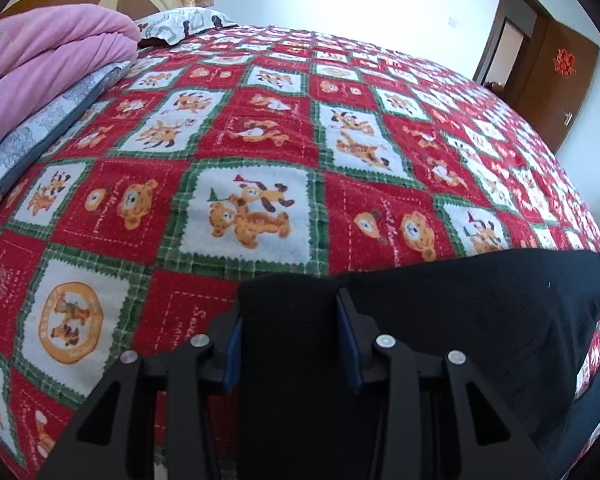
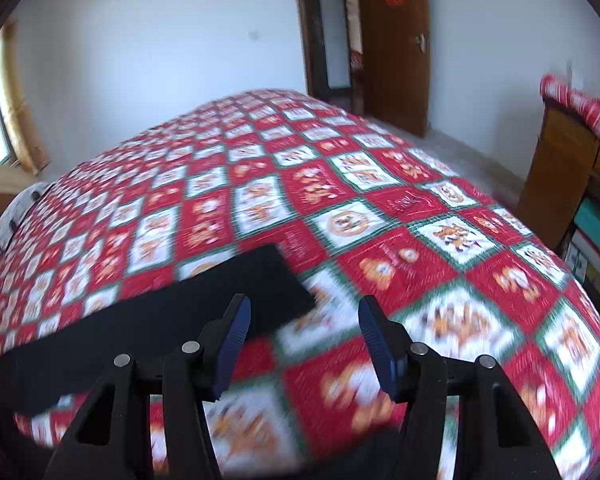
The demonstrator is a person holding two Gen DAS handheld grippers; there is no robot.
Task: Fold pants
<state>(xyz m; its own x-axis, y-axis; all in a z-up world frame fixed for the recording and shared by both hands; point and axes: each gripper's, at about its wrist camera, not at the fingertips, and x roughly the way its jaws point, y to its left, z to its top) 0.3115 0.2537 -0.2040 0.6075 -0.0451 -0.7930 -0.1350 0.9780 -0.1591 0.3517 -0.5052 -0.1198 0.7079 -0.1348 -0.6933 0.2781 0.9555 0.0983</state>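
Bedroom scene, 2 wrist views, items listed left to right

1. Pink quilt [image 1: 48,60], folded and stacked at the far left of the bed, with a patterned pillow [image 1: 180,24] just beyond it; judged to be pushed aside so the middle stays free as a folding surface

2. Red bedspread [image 1: 260,152], checked with bear prints, spread flat over the whole bed; it carries the garment

3. Left gripper [image 1: 290,336], near edge of the bed, angled down. The blue pads [image 1: 233,352] stand at a narrow gap with a ribbed black end of the pants between them, the cloth filling the gap from pad to pad; this reads as a grip on the fabric, probably to pin or lift that end for the fold

4. Black pants [image 1: 480,312], lying along the near edge of the bed, running from the left gripper off to the right; in the right wrist view a straight-cut end [image 2: 260,280] lies flat on the spread

5. Right gripper [image 2: 304,334], jaws about half apart with only bedspread between them; the pants' end lies just left of its left finger. View blurred, so contact cannot be judged

6. Brown door [image 2: 392,40], far wall; wooden cabinet [image 2: 556,168] at far right
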